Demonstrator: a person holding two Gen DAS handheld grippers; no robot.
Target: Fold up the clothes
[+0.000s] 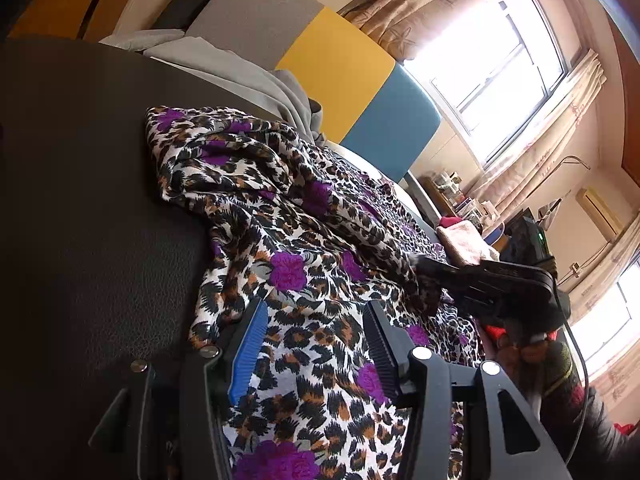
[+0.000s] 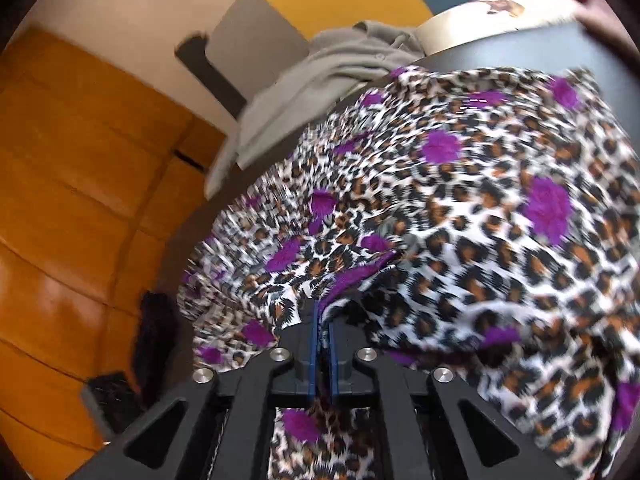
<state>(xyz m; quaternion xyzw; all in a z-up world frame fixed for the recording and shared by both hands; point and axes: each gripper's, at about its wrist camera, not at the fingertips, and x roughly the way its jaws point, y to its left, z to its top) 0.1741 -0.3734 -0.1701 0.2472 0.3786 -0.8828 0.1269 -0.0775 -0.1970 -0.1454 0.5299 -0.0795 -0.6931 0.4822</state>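
dark table (image 1: 80, 200) – near and left part bare | leopard-print garment (image 1: 304, 248) – crumpled across table middle, near end cut off by frame | grey garment (image 1: 240, 76) – far edge, partly hidden behind it | left gripper (image 1: 316, 344) – jaws wide over cloth, holding nothing | right gripper (image 2: 323, 320) – clamped on a garment fold, fingertips buried, view blurred

Leopard-print garment (image 1: 304, 240) lies crumpled on dark table (image 1: 100, 200); grey garment (image 1: 240, 76) behind it at table's far edge, before headboard (image 1: 340, 68).
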